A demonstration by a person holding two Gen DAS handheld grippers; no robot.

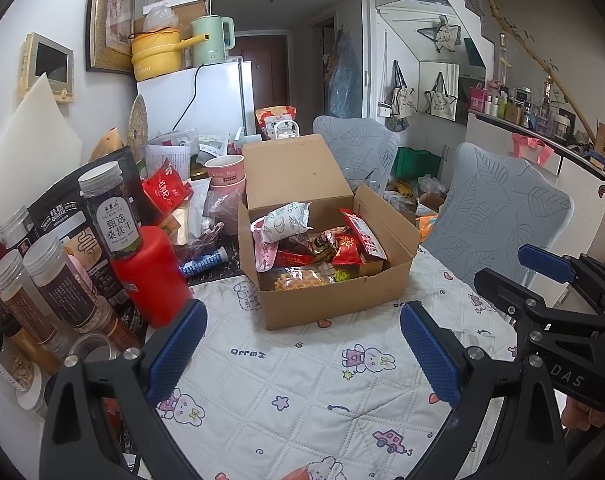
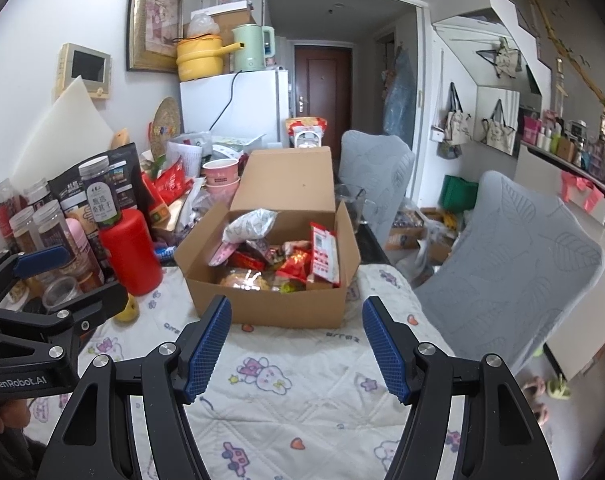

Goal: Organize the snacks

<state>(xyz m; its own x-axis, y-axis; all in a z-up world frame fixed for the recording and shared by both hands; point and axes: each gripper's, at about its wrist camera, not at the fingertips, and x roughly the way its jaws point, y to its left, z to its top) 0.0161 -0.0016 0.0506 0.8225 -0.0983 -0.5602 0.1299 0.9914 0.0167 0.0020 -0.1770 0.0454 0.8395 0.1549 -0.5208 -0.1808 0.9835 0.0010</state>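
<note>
**Both grippers empty, the snack box waiting ahead of you**

You are at the approach stage, by the look of it: nothing is held yet. Your left gripper (image 1: 302, 356) stands with its blue pads wide apart over the quilted desk cover (image 1: 302, 400), nothing between them. Your right gripper (image 2: 296, 350) is likewise parted and empty, hovering over the same bare patch, with the left one just beside it at the edge of its view.

The cardboard box (image 2: 270, 304) sits straight ahead on the desk, lid flap up, already heaped with snacks. A pale wrapped bun (image 1: 288, 220) lies on top at the back, a tall red packet (image 2: 324, 254) leans against the right wall, and a clear pack of golden puffs (image 1: 300, 280) lies along the front wall.

To the left of the box stands the clutter: a red canister (image 1: 150, 276) with a labelled jar (image 1: 112, 216) on top, other jars beside it, and loose pouches behind.

Your next move probably calls for choosing one target. If you sort inside the box, come in from above on the top-lying bun, since the packets overlap and crinkle. If you add from the left pile, mind the stacked jar; it looks easy to topple.
</note>
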